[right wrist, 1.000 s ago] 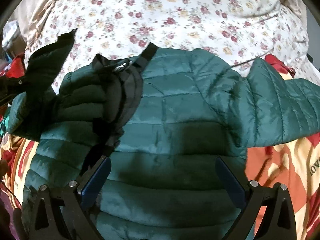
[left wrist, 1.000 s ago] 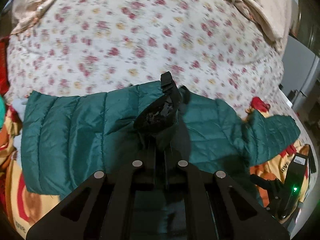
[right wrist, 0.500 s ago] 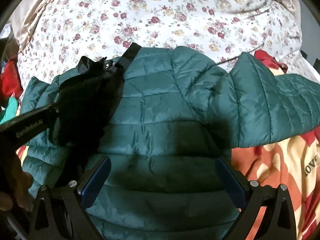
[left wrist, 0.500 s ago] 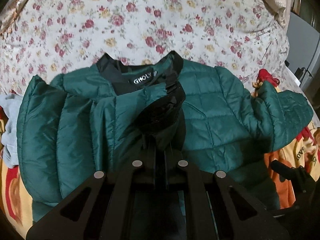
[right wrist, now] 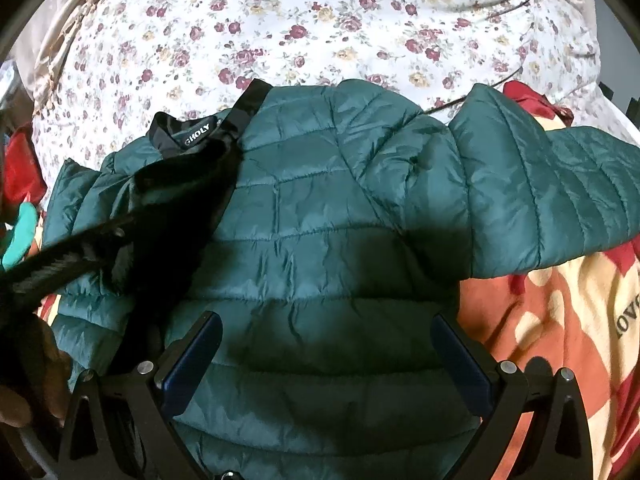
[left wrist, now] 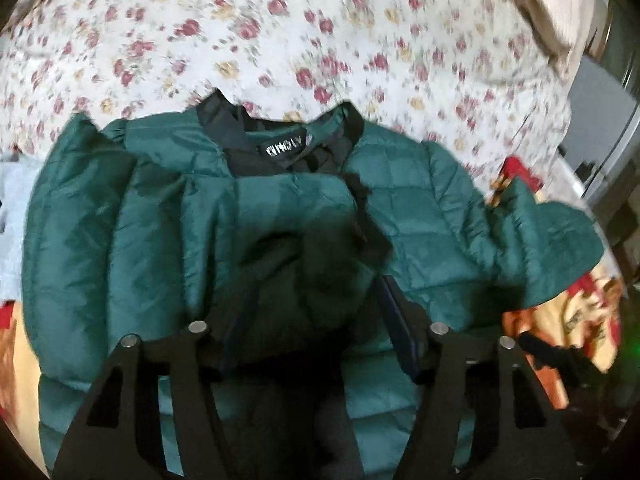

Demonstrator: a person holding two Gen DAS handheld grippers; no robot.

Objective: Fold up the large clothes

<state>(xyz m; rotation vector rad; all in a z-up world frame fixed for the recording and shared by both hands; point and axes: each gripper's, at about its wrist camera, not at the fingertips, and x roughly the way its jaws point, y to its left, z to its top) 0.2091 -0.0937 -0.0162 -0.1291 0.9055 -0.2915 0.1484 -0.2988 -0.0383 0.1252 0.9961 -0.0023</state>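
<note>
While left claw (left wrist: 308, 312) hovers low over jacket (right wrist: 320, 240), jaws stand apart, folded sleeve (left wrist: 288, 240) bunched between them, not pinched. Right claw (right wrist: 326, 348) spread wide above jacket's lower body, gripping nothing. Green quilted jacket lies face down across bed, black collar (left wrist: 280, 140) toward floral sheet (right wrist: 320, 20) at far side. Other sleeve (right wrist: 560, 200) stretches toward bed's right edge, over orange patterned blanket (right wrist: 560, 340). Red cloth (right wrist: 528, 100) just beyond that sleeve.

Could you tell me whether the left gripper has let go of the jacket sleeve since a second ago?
Yes. The left gripper now stands open over the jacket; earlier it was shut on the cuff, which now lies below the collar label.
</note>
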